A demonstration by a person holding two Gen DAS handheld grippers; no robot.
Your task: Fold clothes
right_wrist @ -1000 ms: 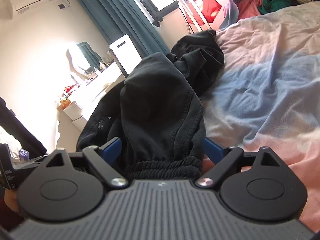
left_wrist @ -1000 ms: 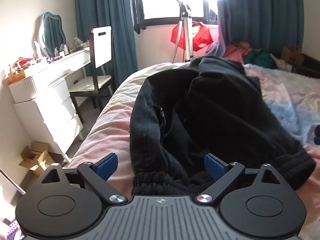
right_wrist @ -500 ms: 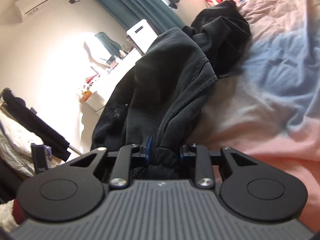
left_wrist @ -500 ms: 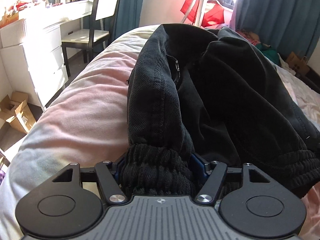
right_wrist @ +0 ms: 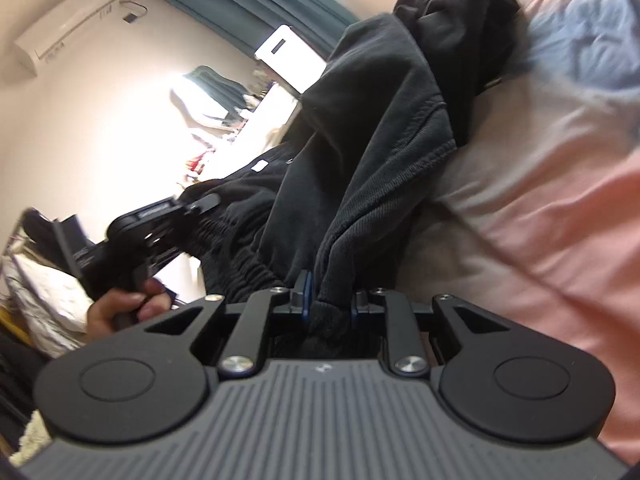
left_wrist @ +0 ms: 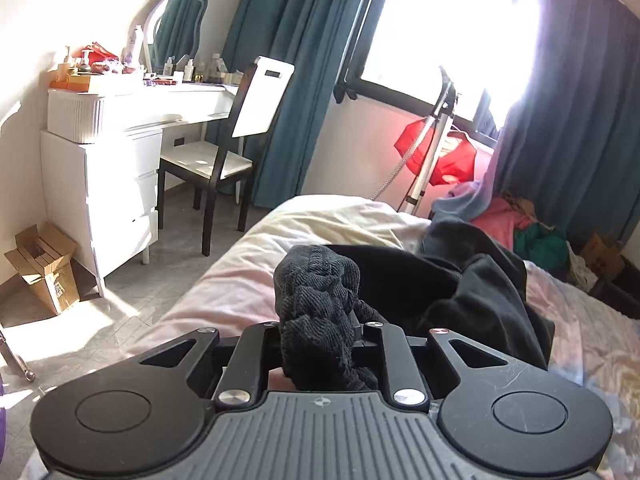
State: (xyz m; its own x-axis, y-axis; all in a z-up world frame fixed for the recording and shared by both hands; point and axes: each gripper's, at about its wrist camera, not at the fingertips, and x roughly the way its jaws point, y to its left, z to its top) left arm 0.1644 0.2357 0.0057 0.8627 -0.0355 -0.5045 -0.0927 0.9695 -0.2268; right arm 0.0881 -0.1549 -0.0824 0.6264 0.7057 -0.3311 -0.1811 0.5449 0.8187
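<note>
Both of our grippers are clamped on the same black garment (right_wrist: 372, 152), each at its ribbed elastic hem. Our left gripper (left_wrist: 318, 334) has its fingers drawn in narrow around a thick bunch of that hem, which stands up out of the jaws as a dark knitted lump; the rest of the cloth trails away to the right and lies rumpled on the bed (left_wrist: 320, 220). This gripper is held roughly level, raised above the mattress edge, looking across the room toward the white dresser (left_wrist: 104, 184), the chair (left_wrist: 224, 148) and the teal curtains (left_wrist: 304, 60) beside the bright window.

Our right gripper (right_wrist: 329, 308) is likewise pinched narrow on the hem, its blue pads (right_wrist: 306, 296) pressing a fold of black fabric between them. Its view is rolled strongly to one side, so the wall and the air conditioner (right_wrist: 68, 24) slant across the upper left, and the pink and blue bedding (right_wrist: 540, 160) fills the right. From here we see the garment stretched from the jaws up and away over the bed, part lifted and part draped. At the left of this view our left hand (right_wrist: 128, 308) grips the handle of the other gripper, fingers curled round it, with the gathered hem running between the two tools
</note>
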